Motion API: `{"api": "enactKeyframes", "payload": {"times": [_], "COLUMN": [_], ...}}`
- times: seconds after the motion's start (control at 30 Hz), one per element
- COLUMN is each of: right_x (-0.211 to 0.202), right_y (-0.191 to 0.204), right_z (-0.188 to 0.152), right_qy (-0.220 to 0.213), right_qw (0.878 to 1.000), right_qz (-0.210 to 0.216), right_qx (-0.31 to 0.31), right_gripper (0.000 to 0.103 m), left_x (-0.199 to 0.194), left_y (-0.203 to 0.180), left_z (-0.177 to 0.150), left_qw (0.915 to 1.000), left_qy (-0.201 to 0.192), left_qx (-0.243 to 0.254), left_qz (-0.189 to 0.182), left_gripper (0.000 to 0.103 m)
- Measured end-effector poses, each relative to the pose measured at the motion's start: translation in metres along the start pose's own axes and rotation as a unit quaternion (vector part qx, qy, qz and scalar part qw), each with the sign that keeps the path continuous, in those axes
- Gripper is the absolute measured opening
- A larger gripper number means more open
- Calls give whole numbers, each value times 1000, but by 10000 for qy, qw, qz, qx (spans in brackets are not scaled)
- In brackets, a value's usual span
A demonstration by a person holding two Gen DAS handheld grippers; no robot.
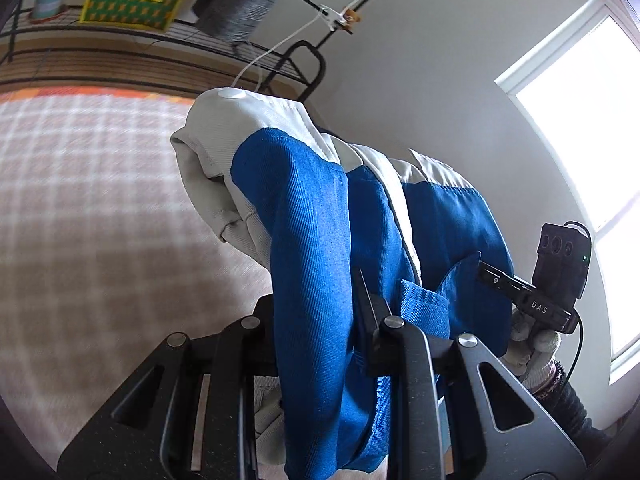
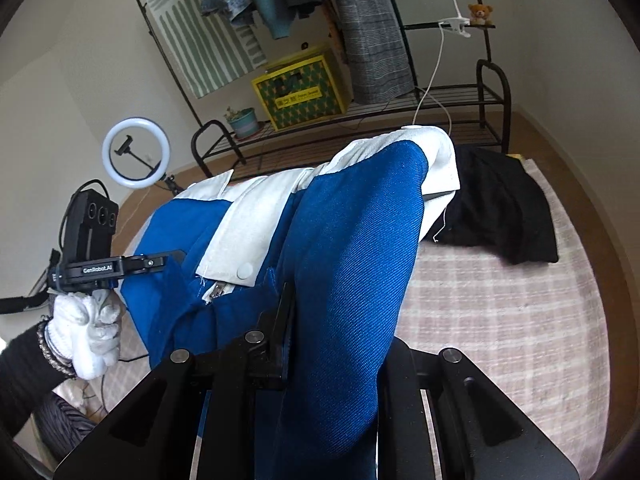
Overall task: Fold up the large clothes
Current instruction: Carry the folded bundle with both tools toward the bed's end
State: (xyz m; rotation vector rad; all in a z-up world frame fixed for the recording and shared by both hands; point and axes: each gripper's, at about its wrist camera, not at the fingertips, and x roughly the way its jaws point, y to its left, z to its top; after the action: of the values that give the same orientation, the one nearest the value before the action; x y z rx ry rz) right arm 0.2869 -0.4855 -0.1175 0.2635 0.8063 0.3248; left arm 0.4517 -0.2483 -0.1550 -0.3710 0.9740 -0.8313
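A blue and white jacket [image 1: 312, 220] hangs in the air between both grippers, above a checked pink cloth surface [image 1: 80, 200]. My left gripper [image 1: 320, 304] is shut on a fold of its blue fabric; one finger [image 1: 366, 300] shows, the other is hidden by cloth. My right gripper [image 2: 332, 320] is shut on the jacket [image 2: 352, 240] too, with one finger [image 2: 284, 312] showing. The left gripper also shows in the right wrist view [image 2: 160, 262], and the right gripper in the left wrist view [image 1: 496, 280], each held by a white-gloved hand.
A black garment [image 2: 500, 208] lies on the checked surface [image 2: 500, 312] at the far right. A black clothes rack [image 2: 492, 92] with hanging clothes, a yellow box [image 2: 300, 92] and a plant pot [image 2: 244, 122] stands behind. A ring light [image 2: 136, 152] stands left. A bright window [image 1: 580, 128] is right.
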Motion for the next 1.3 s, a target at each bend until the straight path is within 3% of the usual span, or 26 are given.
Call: {"api": "enactKeyframes", "payload": {"times": [0.37,0.63,0.9,1.13,1.23,1.3], "right_x": [-6,14,55,87,91,98], "right_y": [-95,-149,-192,-225,-242,-246], "right_z": [71,116,122,116,114,111], "right_qy": [-610,-946,-926,-709,-617,-469], "right_qw": [9969,9939,9946,9965,9948,9937], "right_qz": [-483,-546,-458,-421,-690,-948], "right_qx": [-85,-160,-42,158,426,379], "right_gripper": [16,16,16,16,20,24], "left_x": [103,165,211,234,237,241], "left_y": [-57,-70,-58,-23,-5,-3], "left_z": [78,126,135,128,128,126], "left_qw": [9983,9967,9976,9978,9988,9979], "left_qy": [-182,-394,-363,-202,-126,-142], "left_qx": [511,692,585,511,201,247], "left_qz": [-198,-142,-7,376,436,590], "left_gripper": [23,23,23,24,28,32]}}
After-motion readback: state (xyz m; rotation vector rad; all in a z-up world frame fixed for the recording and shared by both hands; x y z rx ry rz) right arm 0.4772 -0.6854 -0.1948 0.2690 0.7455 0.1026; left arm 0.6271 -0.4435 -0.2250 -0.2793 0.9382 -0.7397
